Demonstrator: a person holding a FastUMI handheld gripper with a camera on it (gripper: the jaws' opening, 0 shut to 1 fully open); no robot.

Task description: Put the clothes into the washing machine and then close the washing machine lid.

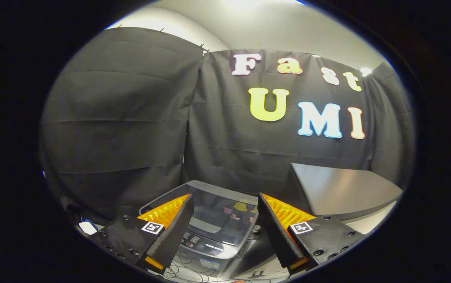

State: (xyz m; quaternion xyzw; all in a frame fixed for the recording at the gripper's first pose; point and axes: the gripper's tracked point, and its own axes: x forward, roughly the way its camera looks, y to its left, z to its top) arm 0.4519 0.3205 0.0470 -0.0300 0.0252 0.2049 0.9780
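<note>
While the fingers wait apart: nothing lies between them, so the gripper (225, 232) is released and empty, likely held back above the machine to survey it.
Washing machine: the washing machine (213, 224) sits just ahead of the fingers at 12 o'clock, low and seen from above.
Lid: the lid (225, 206) looks glossy and appears to lie down over the tub, though I cannot tell for sure.
Control panel: the control panel (201, 240) faces the fingers, at the near edge.
Clothes: no garment can be made out.
Table: the table (343, 190) stands at 2 o'clock, beside the machine.
Cables: the cables (186, 267) trail on the floor at 6 o'clock.
</note>
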